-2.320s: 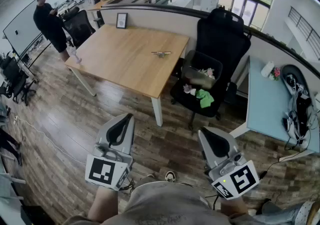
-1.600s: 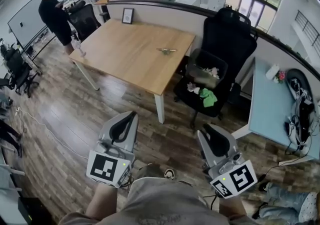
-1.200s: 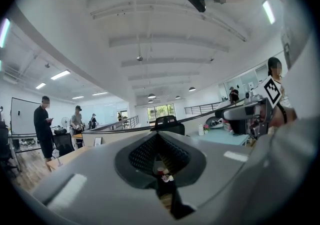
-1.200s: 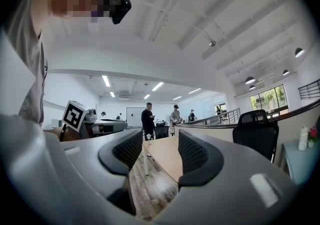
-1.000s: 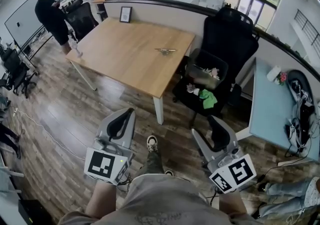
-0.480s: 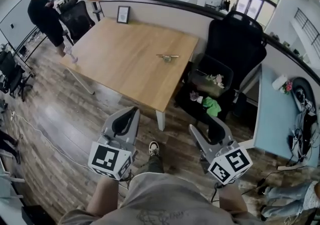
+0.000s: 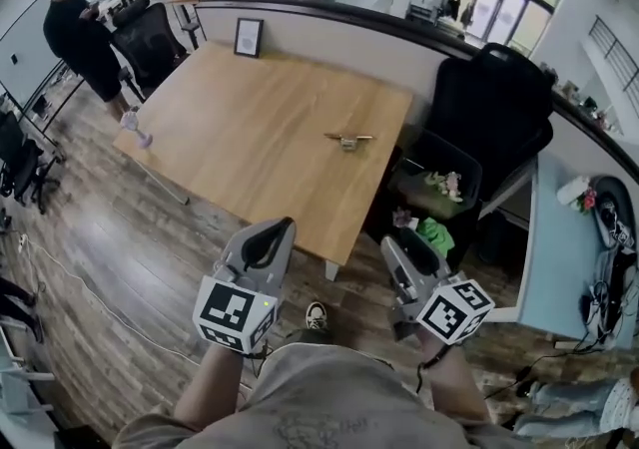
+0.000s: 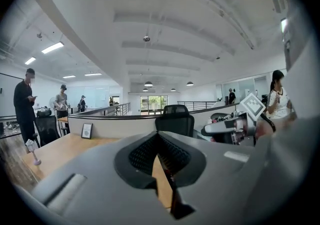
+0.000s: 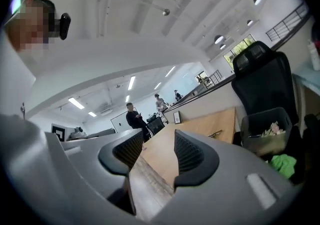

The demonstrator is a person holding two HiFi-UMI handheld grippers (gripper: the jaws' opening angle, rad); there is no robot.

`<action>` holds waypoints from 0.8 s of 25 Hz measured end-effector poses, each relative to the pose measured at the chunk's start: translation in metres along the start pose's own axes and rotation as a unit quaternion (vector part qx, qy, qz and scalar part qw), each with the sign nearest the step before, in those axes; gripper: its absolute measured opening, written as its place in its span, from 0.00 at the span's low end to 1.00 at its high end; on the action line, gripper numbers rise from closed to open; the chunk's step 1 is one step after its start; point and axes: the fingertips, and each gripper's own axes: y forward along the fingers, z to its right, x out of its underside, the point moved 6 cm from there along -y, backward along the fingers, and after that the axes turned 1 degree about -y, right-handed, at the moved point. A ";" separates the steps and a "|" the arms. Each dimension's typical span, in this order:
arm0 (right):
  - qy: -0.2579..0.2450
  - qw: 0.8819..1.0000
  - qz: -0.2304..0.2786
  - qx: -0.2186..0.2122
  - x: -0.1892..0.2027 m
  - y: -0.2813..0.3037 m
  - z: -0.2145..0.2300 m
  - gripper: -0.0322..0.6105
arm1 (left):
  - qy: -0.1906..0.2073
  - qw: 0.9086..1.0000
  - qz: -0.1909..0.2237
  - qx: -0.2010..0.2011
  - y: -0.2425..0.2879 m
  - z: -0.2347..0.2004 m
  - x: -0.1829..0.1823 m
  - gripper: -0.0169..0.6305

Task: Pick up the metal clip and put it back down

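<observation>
From the head view, the metal clip [image 7: 348,141] lies flat on the wooden counter [image 7: 240,128], well ahead of both tools and untouched. The left tool [image 7: 268,243] and right tool [image 7: 404,259] hang low over the floor, short of the counter's near edge. In the left gripper view, the left tool [image 8: 159,153] has its jaws drawn together on nothing. In the right gripper view, the right tool [image 9: 152,151] has its jaws apart and empty, the metal clip [image 9: 216,133] far ahead, right of its gap. By my reading nothing is done yet: reach, grip, lift and set-down all remain.

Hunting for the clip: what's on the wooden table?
Metal clip near its right edge, picture frame at the back. The left tool covers part of the front edge.
</observation>
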 end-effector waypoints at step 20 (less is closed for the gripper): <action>0.284 0.953 -0.001 0.105 0.038 0.144 0.105 0.36 | -0.062 0.997 -0.051 0.020 0.116 -0.117 0.049 0.03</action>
